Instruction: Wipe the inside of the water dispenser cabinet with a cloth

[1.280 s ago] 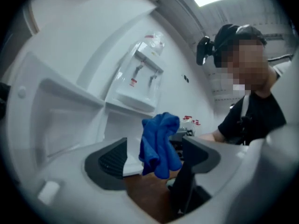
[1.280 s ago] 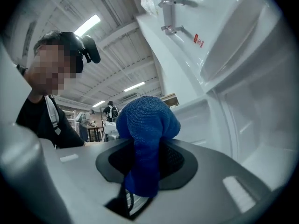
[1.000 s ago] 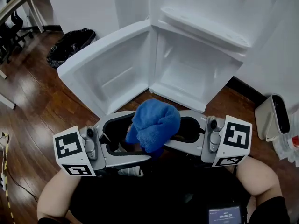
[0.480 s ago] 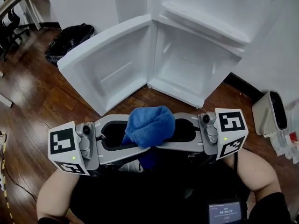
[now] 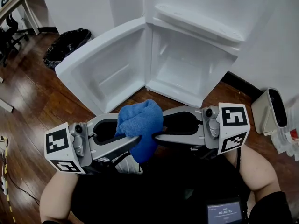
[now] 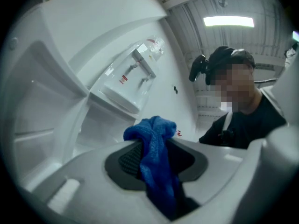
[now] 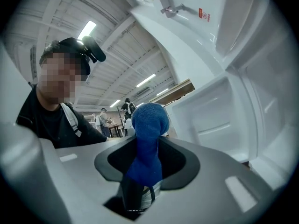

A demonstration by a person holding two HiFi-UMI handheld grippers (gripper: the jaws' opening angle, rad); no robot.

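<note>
Change: Since a second ago the left gripper [image 5: 137,142] has swung its jaws in from wide apart and clamped the blue cloth [image 5: 139,120]. The bundle has drifted a little toward our left in the head view.
Left gripper: Clenched on the cloth. Its own view shows the fabric squeezed between the dark pads, a tuft above and a tail below.
Right gripper: The right gripper [image 5: 157,136] has the same cloth between its jaws and is pinching it from the other side. Those jaws have just been opening slightly, so we judge this hold the weaker one.
Cloth: Bunched into a ball between the two tips and held close to our chest. It is above the wooden floor [image 5: 32,97] and well apart from the cabinet [image 5: 187,64].
Cabinet: It stands open ahead of us, with the door [image 5: 105,71] swung out to the left in the head view. Nothing has touched its inside yet.
Risk, drop: If the right jaws let go before the left has enough fabric, the wad could slide out and land on the floor, dirtying it.
Risk, tug: If the hands part while both still pinch, the cloth could stretch or tear free of one side.
Risk, poor wipe: A tight ball offers little flat face, so a jaw tip rather than fabric might scrape the white wall.
Risk, door: Reaching in from the left could knock the open door.
</note>
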